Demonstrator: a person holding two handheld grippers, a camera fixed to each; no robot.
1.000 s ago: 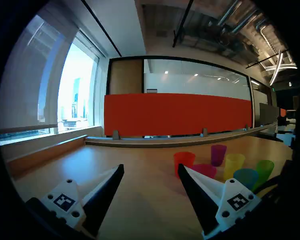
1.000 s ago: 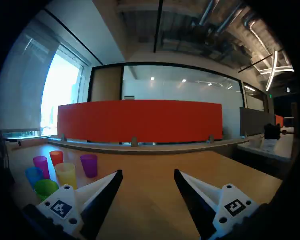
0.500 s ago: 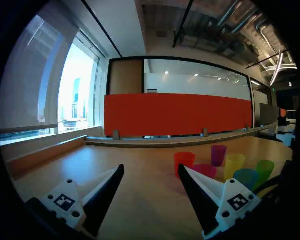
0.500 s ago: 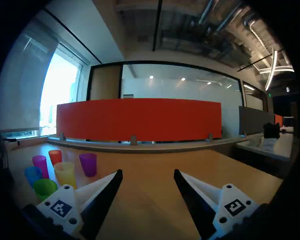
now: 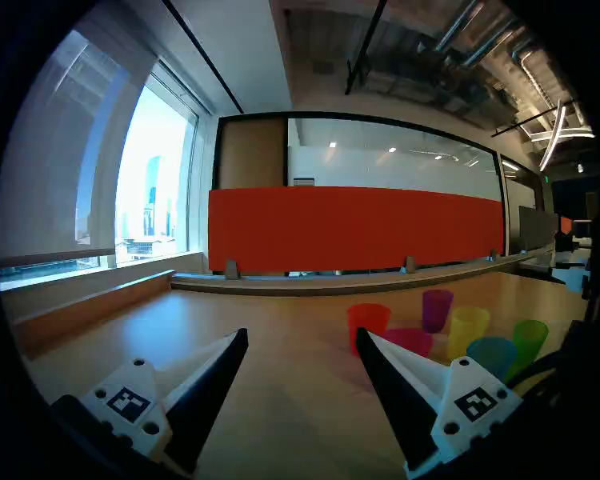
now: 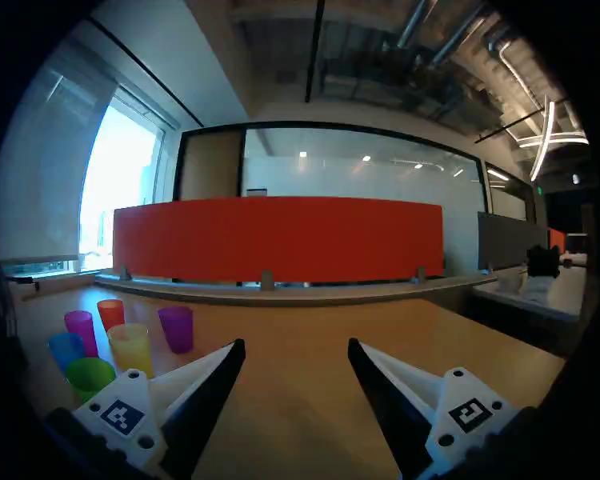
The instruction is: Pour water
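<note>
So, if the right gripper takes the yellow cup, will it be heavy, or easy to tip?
The yellow cup looks like thin translucent plastic, so probably light and slightly squeezable. It narrows toward its base, so a sideways push may tip it. Whether it holds water, I cannot tell.

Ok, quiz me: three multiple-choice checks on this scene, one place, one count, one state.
1. In the right gripper view, the cups stand: A) toward its left side; B) toward its right side; C) between a tool's fingers.
2. Cups on the table: A) four; B) six; C) eight.
3. The left tool and the right tool are: A) shut on cups; B) shut, empty; C) open, empty.
1 A, they cluster at its left edge. 2 B, red, pink, purple, yellow, blue, green. 3 C, each shows a wide gap between its fingers, gripping nothing.
</note>
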